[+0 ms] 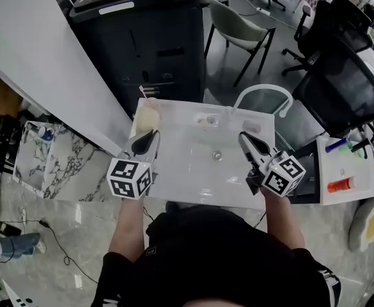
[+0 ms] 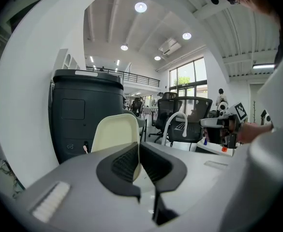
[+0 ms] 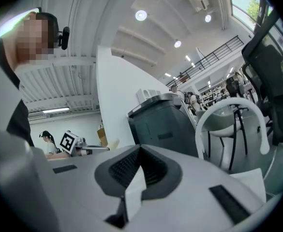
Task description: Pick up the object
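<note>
A thin, pale cream object with a rounded top [image 2: 113, 133] stands up between the jaws of my left gripper [image 2: 137, 148], which is shut on its lower edge. In the head view this cream object [image 1: 148, 117] sticks out ahead of the left gripper [image 1: 150, 135] over the far left part of the white table [image 1: 187, 178]. My right gripper [image 1: 243, 137] hovers over the table's right side. In its own view the right gripper [image 3: 140, 152] is shut, its ribbed pads meeting with nothing between them.
Small pale items [image 1: 206, 119] and a little round piece [image 1: 217, 154] lie on the table. A dark cabinet [image 1: 142, 37] stands behind it, a white chair [image 1: 263, 94] at the far right. A side table [image 1: 346, 171] holds an orange item [image 1: 340, 185].
</note>
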`<action>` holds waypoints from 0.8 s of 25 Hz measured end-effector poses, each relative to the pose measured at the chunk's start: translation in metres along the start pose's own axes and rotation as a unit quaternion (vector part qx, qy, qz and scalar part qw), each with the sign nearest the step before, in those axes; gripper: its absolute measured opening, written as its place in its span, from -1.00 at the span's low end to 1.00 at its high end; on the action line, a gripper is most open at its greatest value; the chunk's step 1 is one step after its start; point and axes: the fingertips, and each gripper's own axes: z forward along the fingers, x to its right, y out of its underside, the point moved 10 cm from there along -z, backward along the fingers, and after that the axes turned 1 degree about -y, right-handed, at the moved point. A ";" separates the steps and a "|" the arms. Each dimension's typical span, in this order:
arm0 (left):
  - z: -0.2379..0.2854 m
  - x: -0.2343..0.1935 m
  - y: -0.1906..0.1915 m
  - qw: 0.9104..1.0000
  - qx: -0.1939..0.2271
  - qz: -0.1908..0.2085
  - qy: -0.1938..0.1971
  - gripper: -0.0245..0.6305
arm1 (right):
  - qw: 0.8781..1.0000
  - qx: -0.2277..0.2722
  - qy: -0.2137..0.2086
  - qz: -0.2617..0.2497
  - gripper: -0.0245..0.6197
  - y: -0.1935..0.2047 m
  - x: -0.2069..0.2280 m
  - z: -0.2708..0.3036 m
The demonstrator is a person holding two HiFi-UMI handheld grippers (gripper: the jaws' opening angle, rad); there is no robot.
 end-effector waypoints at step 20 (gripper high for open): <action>0.007 -0.035 -0.008 0.999 0.015 -0.010 -0.029 -0.85 | 0.999 0.003 -0.008 -0.039 -0.89 -0.008 -0.003 0.029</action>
